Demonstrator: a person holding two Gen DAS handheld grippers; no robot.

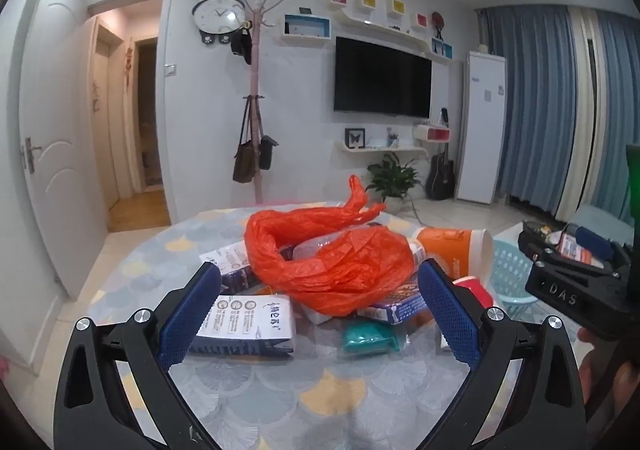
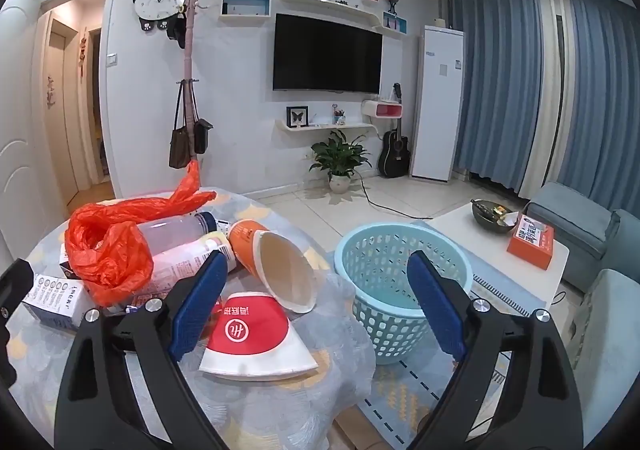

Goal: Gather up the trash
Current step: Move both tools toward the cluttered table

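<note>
1. Trash is heaped on the round table (image 1: pixel 248 402) in the left wrist view: an orange plastic bag (image 1: pixel 332 262) lies draped over boxes, with a white-and-blue carton (image 1: pixel 248 324) and a teal wrapper (image 1: pixel 368 336) at the near edge of the pile. The left gripper (image 1: pixel 320 314) hangs over the table with its jaws spread wide and nothing between the pads. A good first pick here is probably the carton: line the pads up across its short sides, lower until they bracket it, then close.

2. From the right wrist view, the right gripper (image 2: pixel 316 310) is likewise wide open and empty, hovering above a flattened red paper cup (image 2: pixel 256 334). Just beyond lie an orange paper cup (image 2: pixel 276 262) on its side and a clear bottle (image 2: pixel 176 230). The light-blue basket (image 2: pixel 400 290) stands on the floor beside the table, right of the pile. The flat cup likely slips, so pinch its raised rim, lift clear, and carry it over the basket before letting go.
</note>
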